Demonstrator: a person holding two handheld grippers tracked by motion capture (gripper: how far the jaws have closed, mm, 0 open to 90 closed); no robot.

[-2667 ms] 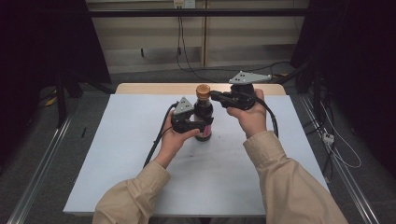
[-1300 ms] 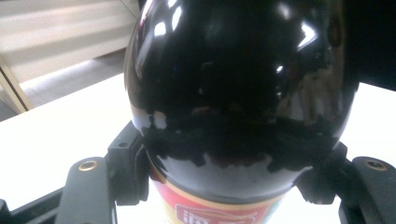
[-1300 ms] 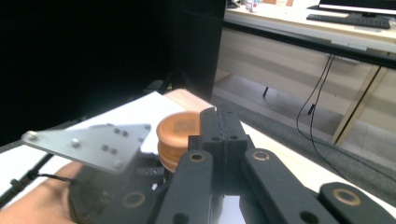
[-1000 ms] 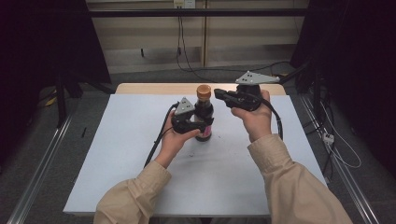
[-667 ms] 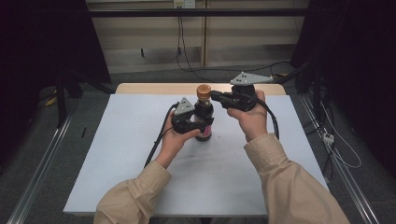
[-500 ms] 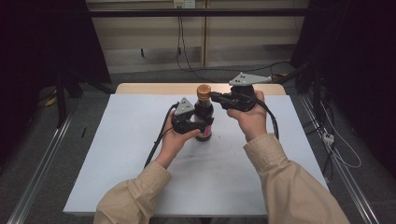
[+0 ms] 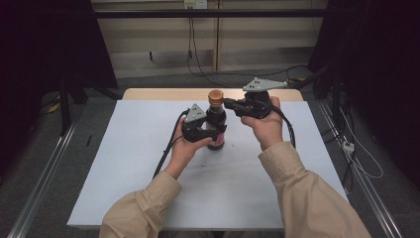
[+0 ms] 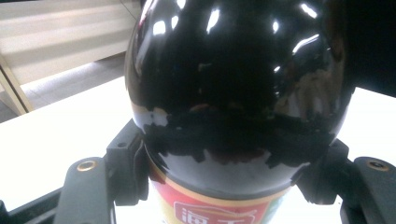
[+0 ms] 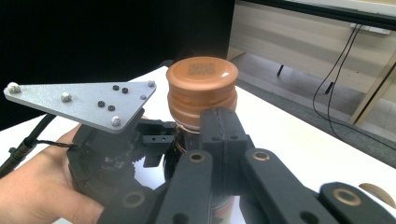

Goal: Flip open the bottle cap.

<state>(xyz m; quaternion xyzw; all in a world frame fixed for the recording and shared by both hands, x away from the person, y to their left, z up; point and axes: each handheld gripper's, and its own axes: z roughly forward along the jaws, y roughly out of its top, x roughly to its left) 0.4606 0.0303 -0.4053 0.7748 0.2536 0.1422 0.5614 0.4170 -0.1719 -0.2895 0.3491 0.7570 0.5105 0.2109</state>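
Left gripper view has both jaws pressed against the sides of a dark bottle (image 8: pixel 233 107), just above its red label (image 8: pixel 210 210). Right gripper (image 9: pixel 219 135) sits closed just below the brown cap (image 9: pixel 201 88); whether it touches is unclear. High view shows the bottle upright, mid-table (image 7: pixel 124 163).

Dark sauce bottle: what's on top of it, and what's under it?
A brown cap tops the bottle; right gripper sits beside it. Beneath is the white table; the bottle's base contact is hidden by the left gripper.
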